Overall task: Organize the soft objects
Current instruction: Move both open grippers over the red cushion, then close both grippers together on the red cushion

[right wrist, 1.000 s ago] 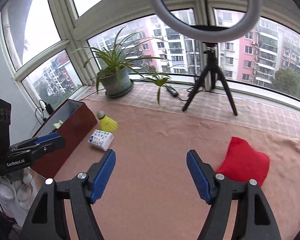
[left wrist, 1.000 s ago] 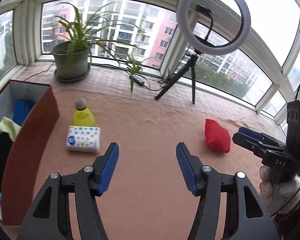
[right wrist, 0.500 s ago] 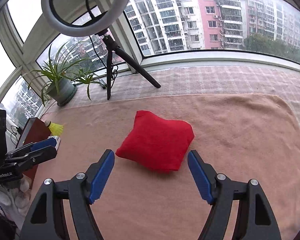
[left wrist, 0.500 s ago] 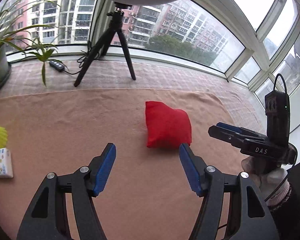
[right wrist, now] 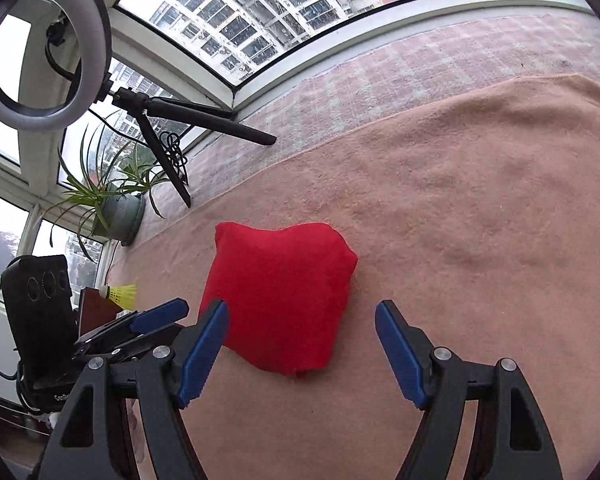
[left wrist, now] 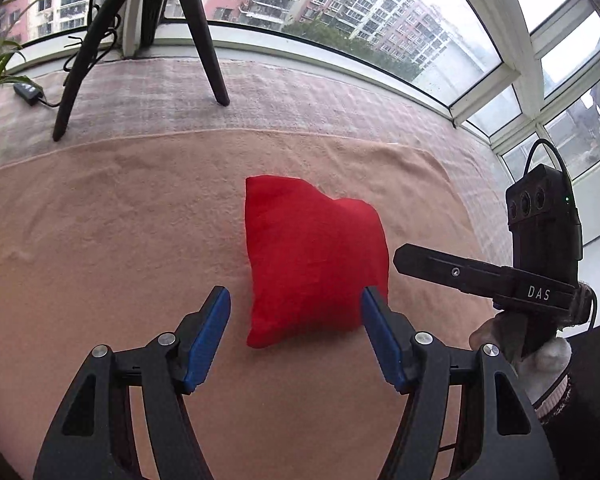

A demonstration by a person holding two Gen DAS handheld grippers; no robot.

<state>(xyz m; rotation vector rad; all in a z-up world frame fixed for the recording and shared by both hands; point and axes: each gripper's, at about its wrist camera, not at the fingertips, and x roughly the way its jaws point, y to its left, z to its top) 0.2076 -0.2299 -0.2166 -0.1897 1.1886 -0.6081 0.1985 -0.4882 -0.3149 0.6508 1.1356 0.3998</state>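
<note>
A: Which step is in hand now?

B: The approach to the red cushion (left wrist: 312, 256). It lies on the tan blanket (left wrist: 120, 216) that covers the bench, near the blanket's far edge. Both tools point down at it, and nothing is lifted yet.

A: How do the tools stand?

B: The left tool (left wrist: 296, 312) is spread. Its jaws have just been opening, and the near edge of the cushion lies between them, but I see no pad pressing on it. The right tool (right wrist: 302, 322) is spread too, with the cushion's near corner in its gap. It holds nothing.

A: What does the next move call for?

B: I think one tool must go lower over the cushion and then close on a good fold. The cushion is soft, so a shallow pinch may slip. Then it should go to the brown box (right wrist: 98, 308), which shows only partly at the left in the right wrist view.
</note>
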